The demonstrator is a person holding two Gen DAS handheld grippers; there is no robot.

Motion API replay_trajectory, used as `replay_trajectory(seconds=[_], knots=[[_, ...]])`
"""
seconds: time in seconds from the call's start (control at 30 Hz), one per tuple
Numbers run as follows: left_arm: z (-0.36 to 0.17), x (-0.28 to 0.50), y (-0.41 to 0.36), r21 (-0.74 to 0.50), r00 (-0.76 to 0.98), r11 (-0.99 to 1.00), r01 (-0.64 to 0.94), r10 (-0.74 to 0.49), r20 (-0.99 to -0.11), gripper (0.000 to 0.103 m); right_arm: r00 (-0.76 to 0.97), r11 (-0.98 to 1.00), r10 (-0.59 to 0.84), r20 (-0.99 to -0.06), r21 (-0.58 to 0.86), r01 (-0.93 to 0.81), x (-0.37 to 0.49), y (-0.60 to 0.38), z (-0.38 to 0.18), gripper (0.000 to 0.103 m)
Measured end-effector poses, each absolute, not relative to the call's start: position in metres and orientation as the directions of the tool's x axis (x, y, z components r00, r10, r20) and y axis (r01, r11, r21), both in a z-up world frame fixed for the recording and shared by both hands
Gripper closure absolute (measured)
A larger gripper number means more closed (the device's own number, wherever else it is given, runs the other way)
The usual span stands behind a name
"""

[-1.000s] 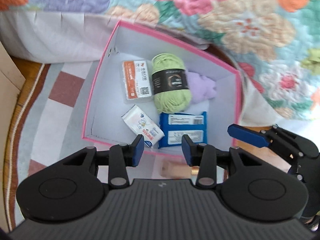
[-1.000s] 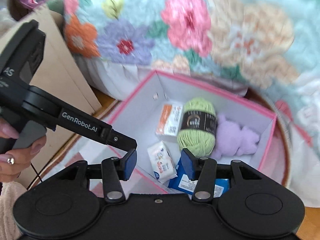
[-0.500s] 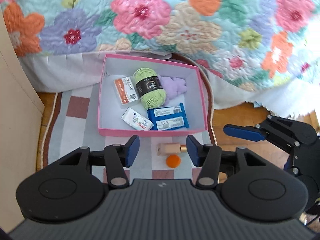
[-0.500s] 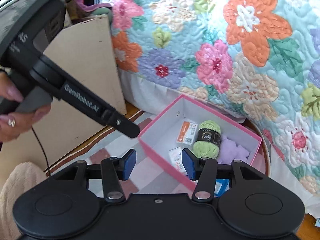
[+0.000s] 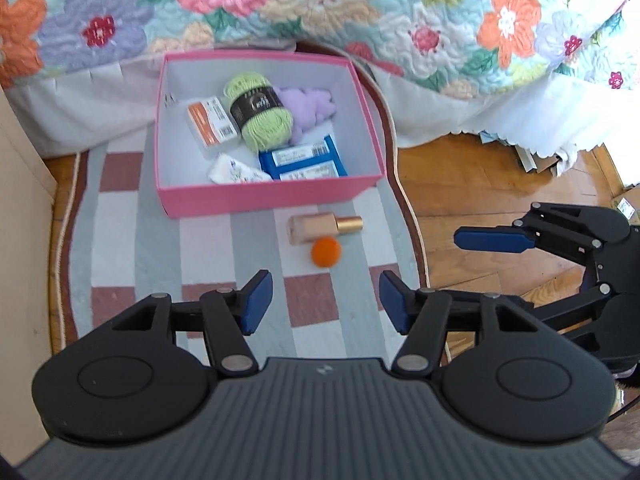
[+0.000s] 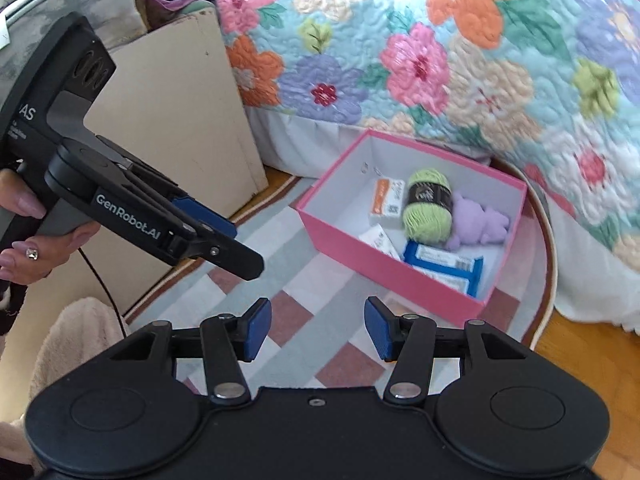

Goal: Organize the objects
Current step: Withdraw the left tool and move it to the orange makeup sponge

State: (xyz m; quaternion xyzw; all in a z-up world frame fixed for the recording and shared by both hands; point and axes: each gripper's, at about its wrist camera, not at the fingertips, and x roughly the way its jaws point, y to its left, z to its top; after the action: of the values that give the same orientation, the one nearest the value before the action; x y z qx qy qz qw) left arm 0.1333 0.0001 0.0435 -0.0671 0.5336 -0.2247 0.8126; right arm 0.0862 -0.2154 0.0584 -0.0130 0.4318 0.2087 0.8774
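- Left tool [image 5: 326, 302]: spread, empty, above the rug [image 5: 160, 248].
- Right tool [image 6: 316, 328]: spread, empty.
- Bottle [image 5: 325, 227] and orange ball [image 5: 326, 252] lie touching on the rug, just before the pink box [image 5: 264, 198].
- Box holds yarn [image 5: 258, 116].

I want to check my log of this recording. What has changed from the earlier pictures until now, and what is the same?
Both grippers pulled back from the pink box, so it looks smaller and farther. The left gripper and right gripper opened slightly wider; neither took or released anything. The small bottle and orange ball on the rug came fully into view. The green yarn and the packets in the box stayed put.
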Motion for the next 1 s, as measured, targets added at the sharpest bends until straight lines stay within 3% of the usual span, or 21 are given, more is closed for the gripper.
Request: replay_trajectory(seconds=[0.3, 0.5, 0.63, 1.0], knots=[[-0.01, 0.145, -0.015, -0.372, 0.29, 0.879, 0.297, -0.454, -0.842, 0.045, 0.596, 0.947, 0.232, -0.769, 0.039, -0.319, 0.081, -0.224, -0.004, 0.046], [-0.05, 0.149, -0.027, -0.39, 0.296, 0.867, 0.309, -0.478, -0.827, 0.045, 0.635, 0.957, 0.224, -0.739, 0.044, -0.286, 0.08, -0.223, -0.058, 0.045], [-0.077, 0.155, -0.039, -0.381, 0.294, 0.867, 0.323, -0.474, -0.83, 0.046, 0.684, 0.964, 0.219, -0.695, 0.045, -0.264, 0.081, -0.219, -0.091, 0.039], [-0.137, 0.16, -0.061, -0.393, 0.332, 0.858, 0.329, -0.495, -0.803, 0.047, 0.656, 0.97, 0.158, -0.738, -0.009, -0.244, 0.11, -0.216, -0.144, 0.039]])
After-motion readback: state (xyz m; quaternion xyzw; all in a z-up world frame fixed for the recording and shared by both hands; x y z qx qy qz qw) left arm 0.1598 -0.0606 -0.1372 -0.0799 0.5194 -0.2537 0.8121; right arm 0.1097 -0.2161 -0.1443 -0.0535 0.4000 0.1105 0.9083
